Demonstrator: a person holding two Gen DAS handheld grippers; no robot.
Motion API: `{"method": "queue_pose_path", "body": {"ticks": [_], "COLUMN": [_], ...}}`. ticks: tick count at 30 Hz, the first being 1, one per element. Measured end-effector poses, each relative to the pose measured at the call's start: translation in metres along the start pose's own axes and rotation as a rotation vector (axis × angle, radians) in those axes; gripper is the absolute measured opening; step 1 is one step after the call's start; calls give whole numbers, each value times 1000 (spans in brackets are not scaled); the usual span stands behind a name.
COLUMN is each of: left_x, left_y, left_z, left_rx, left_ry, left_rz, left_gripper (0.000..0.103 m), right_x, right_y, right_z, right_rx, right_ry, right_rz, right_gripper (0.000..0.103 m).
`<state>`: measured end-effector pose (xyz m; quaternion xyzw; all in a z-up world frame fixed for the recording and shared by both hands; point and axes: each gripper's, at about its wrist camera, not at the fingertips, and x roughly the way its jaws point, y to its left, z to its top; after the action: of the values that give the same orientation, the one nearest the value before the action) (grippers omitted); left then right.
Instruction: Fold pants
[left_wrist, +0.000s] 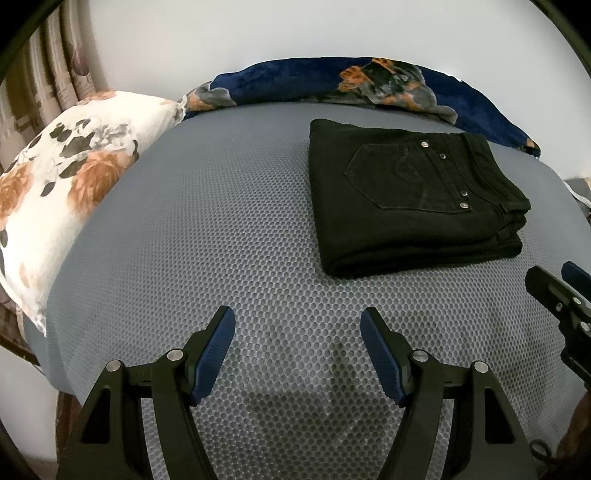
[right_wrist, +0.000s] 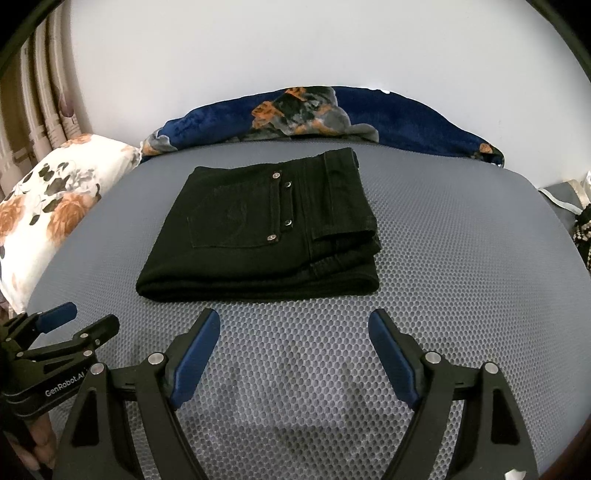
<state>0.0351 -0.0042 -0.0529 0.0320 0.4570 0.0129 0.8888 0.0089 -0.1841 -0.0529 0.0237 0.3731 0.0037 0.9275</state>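
1. The black denim pants (right_wrist: 258, 225) lie folded into a thick rectangular bundle on the grey honeycomb-textured mattress cover (right_wrist: 443, 277), with a back pocket and its metal rivets facing up.
2. The waistband end of the bundle, with a belt loop showing, sits on the right-hand side in both wrist views; the rounded fold edge faces the grippers.
3. The left black gripper with blue finger pads (left_wrist: 297, 354) hovers above bare grey cover, its two fingers spread wide apart and nothing between them.
4. From the left gripper, the folded pants (left_wrist: 406, 206) lie ahead and to the right, well apart from its fingertips.
5. The right black gripper with blue finger pads (right_wrist: 294, 354) also has its fingers spread wide and holds nothing; the bundle lies straight ahead of it, near but not touching.
6. Each gripper shows at the edge of the other's view: the right one (left_wrist: 565, 295) at the far right of the left wrist view, the left one (right_wrist: 74, 325) at the lower left of the right wrist view.
7. Beyond the pants, a navy plush blanket with orange and grey flowers (right_wrist: 369, 114) runs along the white wall (right_wrist: 295, 48).
8. A white pillow printed with orange and dark flowers (left_wrist: 62, 177) rests far left of both grippers, beside a beige patterned curtain (left_wrist: 48, 70).
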Motion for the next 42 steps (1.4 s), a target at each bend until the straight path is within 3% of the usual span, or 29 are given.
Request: {"method": "queue_pose_path", "body": {"ticks": [42], "left_x": [1], "left_y": [0], "left_z": [0], "left_rx": [16], "left_ry": [1], "left_rz": [-1], "left_gripper": [71], "right_x": [5], "right_y": [1], "right_z": [-5], "right_rx": [2], "right_ry": [18], "right_rz": [1], "right_gripper": [81]}}
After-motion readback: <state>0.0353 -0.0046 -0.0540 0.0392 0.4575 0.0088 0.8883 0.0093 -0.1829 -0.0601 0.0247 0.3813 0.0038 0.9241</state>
